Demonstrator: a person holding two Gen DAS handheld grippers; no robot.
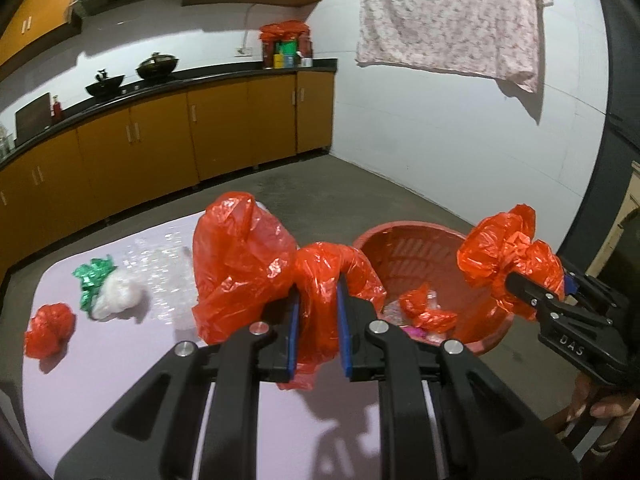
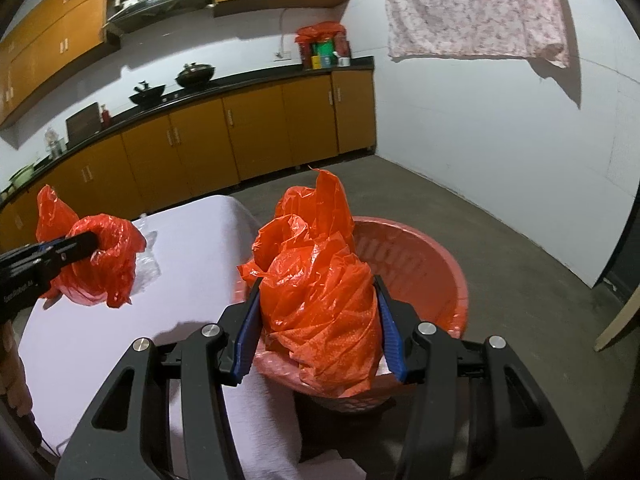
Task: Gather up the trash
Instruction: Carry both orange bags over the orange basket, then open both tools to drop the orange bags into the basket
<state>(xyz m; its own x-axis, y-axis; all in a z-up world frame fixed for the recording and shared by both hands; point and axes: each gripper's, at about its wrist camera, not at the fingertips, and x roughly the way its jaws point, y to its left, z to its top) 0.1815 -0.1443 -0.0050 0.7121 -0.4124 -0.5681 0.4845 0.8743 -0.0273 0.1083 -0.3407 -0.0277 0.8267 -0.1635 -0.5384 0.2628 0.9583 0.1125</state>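
The left gripper (image 1: 318,316) has its jaws nearly closed, pinching a twisted red plastic bag (image 1: 244,264) above the lilac-covered counter (image 1: 120,352). The right gripper (image 2: 318,320) holds its jaws about half open around another bunched red bag (image 2: 320,292), over the red basket (image 1: 420,240) that already contains scraps. A small red wad (image 1: 50,330) lies on the counter

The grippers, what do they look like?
Both the left gripper and the right gripper are black plastic linkages with round silver pivot pins. Their fingers carry blue ribbed pads. The right one's side shows pale embossed letters. No cables or sleeves are visible.
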